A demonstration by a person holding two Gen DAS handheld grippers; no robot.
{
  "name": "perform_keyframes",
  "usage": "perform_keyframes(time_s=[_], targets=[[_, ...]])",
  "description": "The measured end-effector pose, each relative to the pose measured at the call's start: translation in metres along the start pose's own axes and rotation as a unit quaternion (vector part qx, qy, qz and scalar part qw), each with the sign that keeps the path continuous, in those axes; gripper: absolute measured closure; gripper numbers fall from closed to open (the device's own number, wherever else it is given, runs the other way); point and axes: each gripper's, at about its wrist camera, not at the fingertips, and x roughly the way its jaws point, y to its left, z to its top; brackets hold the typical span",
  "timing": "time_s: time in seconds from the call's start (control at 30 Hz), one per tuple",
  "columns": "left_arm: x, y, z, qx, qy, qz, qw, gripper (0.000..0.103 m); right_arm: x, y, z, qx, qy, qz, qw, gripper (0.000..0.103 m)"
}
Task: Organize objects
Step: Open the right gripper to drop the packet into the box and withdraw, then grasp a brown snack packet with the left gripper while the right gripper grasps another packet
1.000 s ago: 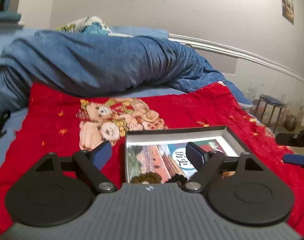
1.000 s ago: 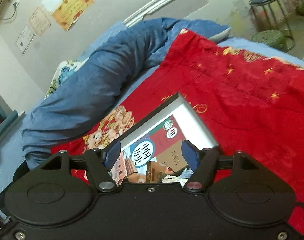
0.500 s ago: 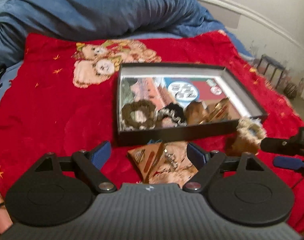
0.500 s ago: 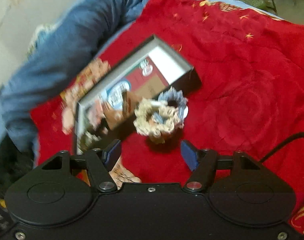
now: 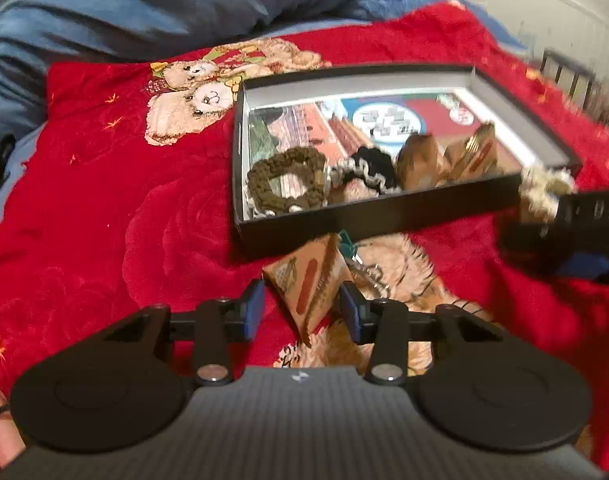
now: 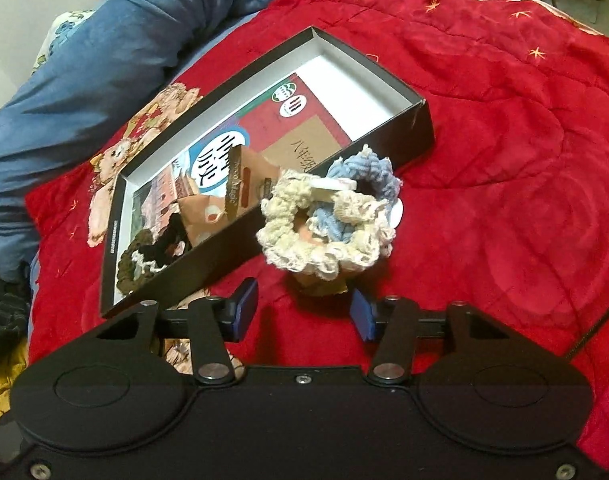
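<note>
Loose packets and scrunchies lie just outside the open black box [image 5: 384, 216] on the red blanket [image 5: 104, 220]; both grippers hover, fingers spread, empty.

Left gripper [image 5: 301, 307] straddles the brown snack packet [image 5: 310, 280] near the box's near wall, likely lining up a grasp to box it. Right gripper [image 6: 302, 312] sits just short of the cream-and-blue scrunchie pile [image 6: 332, 220] beside the box. The left view shows a keychain [image 5: 368, 272] by the packet and the olive scrunchie [image 5: 288, 180] inside; the right view alone shows the box's bare far end, room for more.
</note>
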Motion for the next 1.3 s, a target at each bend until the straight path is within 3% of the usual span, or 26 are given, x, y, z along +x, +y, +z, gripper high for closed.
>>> perform_keyframes(time_s=[0.13,0.27,0.4,0.6,0.9,1.3], targets=[[0.007,-0.011,-0.001,0.022,0.002,0.02,0.9996,0.062,0.005,-0.004,0.006,0.01,-0.005,-0.001,1.0,0.06],[0.009,-0.01,0.001,0.007,0.006,0.018,0.9998,0.071,0.014,-0.005,0.011,0.015,-0.006,-0.007,1.0,0.064],[0.007,-0.009,0.001,0.003,0.005,0.018,0.9998,0.074,0.017,0.001,0.011,-0.008,0.001,-0.007,1.0,0.07],[-0.001,-0.009,-0.002,0.004,0.001,0.022,0.9997,0.074,0.012,0.009,0.005,-0.024,0.014,0.001,1.0,0.077],[-0.021,-0.018,-0.009,0.015,-0.015,0.009,0.9997,0.074,0.001,0.018,-0.011,-0.03,0.043,0.058,0.997,0.08],[-0.027,-0.021,-0.009,0.013,-0.023,0.001,0.9996,0.074,-0.021,0.031,-0.022,-0.057,0.018,0.082,0.995,0.081]])
